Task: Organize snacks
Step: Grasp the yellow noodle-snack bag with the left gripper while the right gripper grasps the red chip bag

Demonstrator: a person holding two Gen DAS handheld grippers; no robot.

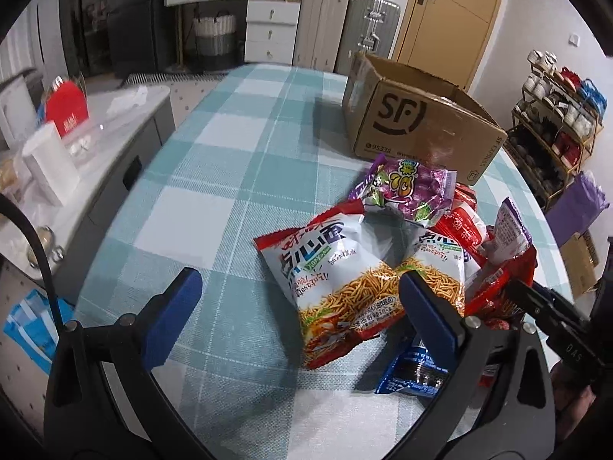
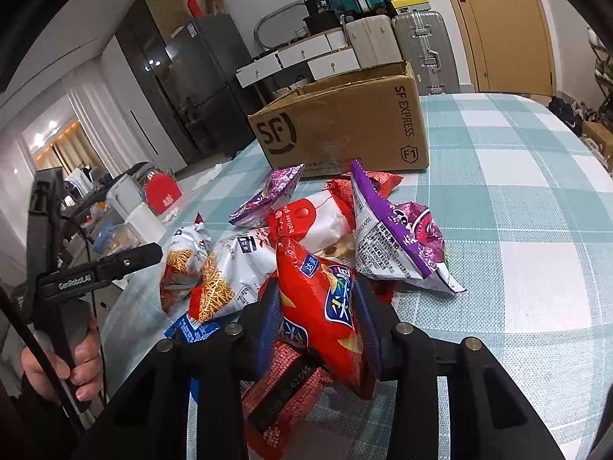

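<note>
Right hand-held gripper (image 2: 316,314): lower centre of the right wrist view, its blue pads pinching a red bag (image 2: 325,306) from both sides.
Red bag: stands upright between the pads, at the near edge of the snack pile.
Left hand-held gripper (image 1: 299,306): bottom of the left wrist view, jaws spread wide, nothing between the pads.
Noodle bag (image 1: 337,268): white with a noodle print, centre of the left wrist view, lying on the surface just ahead of the spread jaws.
Purple bag (image 2: 398,245): right of centre in the right wrist view, tilted against the pile.
Box (image 2: 345,122): brown cardboard, open top, upper centre of the right wrist view, just behind the pile.
Surface (image 1: 214,176): teal and white checked cloth.
Hand (image 2: 57,360): lower left of the right wrist view, wrapped round the other gripper's handle.
</note>
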